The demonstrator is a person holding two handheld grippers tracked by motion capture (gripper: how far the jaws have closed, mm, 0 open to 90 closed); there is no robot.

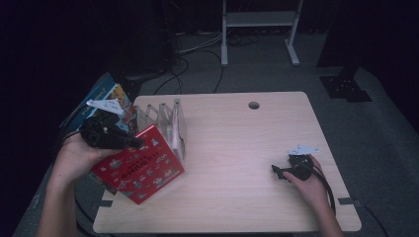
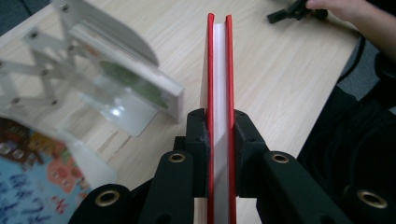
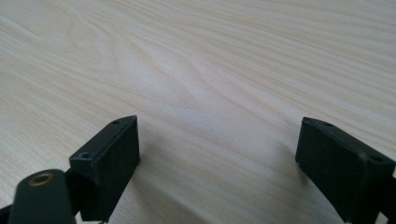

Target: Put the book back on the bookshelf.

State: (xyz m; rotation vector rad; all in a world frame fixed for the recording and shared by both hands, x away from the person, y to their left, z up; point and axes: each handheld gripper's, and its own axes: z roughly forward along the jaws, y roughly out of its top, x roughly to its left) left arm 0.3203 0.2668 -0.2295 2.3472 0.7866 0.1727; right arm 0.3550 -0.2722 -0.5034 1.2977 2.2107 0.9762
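A red picture book (image 1: 141, 165) hangs tilted over the table's left front part, held by its upper edge. My left gripper (image 1: 129, 141) is shut on it; in the left gripper view the two black pads (image 2: 198, 140) press on both red covers of the book (image 2: 219, 70), with white pages between. A clear folding book rack (image 1: 165, 121) stands just behind the book, with one book (image 2: 126, 70) in it. My right gripper (image 1: 277, 171) rests low over the table at the right, jaws open; the right gripper view has bare wood between its fingertips (image 3: 112, 154).
More colourful books (image 1: 106, 96) lie off the table's left edge behind the left hand. The wooden table (image 1: 237, 138) has a round cable hole (image 1: 254, 105) near its far edge. A white desk frame (image 1: 259, 27) and cables are on the floor beyond.
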